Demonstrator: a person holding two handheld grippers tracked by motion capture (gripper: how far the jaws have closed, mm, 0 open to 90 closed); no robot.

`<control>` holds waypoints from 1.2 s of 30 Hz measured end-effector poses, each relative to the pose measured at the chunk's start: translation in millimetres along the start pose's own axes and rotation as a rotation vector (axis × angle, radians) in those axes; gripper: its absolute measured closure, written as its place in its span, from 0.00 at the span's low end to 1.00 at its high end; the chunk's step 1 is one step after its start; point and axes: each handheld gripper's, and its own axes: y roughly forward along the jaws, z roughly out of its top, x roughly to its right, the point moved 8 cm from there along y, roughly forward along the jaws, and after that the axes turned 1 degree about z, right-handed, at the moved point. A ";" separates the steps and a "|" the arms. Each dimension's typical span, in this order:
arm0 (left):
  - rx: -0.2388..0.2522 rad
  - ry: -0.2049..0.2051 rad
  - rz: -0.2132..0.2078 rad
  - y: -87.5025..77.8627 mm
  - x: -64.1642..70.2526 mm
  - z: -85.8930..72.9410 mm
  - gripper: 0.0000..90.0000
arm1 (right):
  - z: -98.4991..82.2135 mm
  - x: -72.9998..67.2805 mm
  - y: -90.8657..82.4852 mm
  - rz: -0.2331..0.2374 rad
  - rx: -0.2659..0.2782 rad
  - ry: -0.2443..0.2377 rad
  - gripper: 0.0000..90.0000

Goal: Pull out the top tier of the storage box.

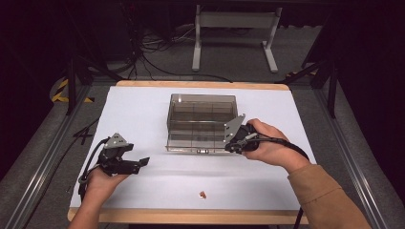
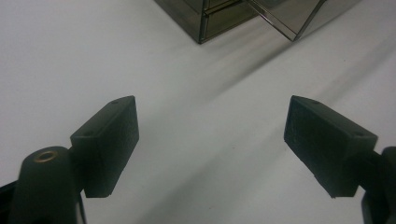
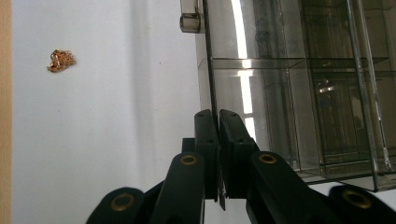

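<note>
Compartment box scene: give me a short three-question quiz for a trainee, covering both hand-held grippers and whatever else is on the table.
1. True or false: the left hand-held gripper is shut on the compartment box.
2. What does the right hand-held gripper pinch?
A. the box's thin clear lid
B. the white sheet
C. its own cable
3. What lies loose on the white sheet, near the table's front edge?

Key:
1. False. Its jaws stand apart over bare sheet, with nothing between them.
2. A
3. A small gold-coloured clump, apart from the box and both grippers.
</note>
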 end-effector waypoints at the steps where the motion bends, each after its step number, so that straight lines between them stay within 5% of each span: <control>1: 0.000 0.001 0.000 0.1 0.0 0.0 0.21 | 0.1 -1.0 0.0 0.001 0.001 0.001 0.97; 17: -0.008 -0.002 -0.002 0.9 -0.6 -0.2 0.21 | -1.6 -6.1 5.9 -0.011 -0.019 -0.014 0.96; 27: -0.010 -0.004 -0.006 4.3 -0.4 2.1 0.21 | 4.2 -6.8 -5.2 -0.024 0.025 0.003 0.92; 36: -0.006 -0.002 -0.006 4.8 -2.1 3.8 0.21 | 14.7 -10.8 -19.5 -0.007 0.102 0.079 0.82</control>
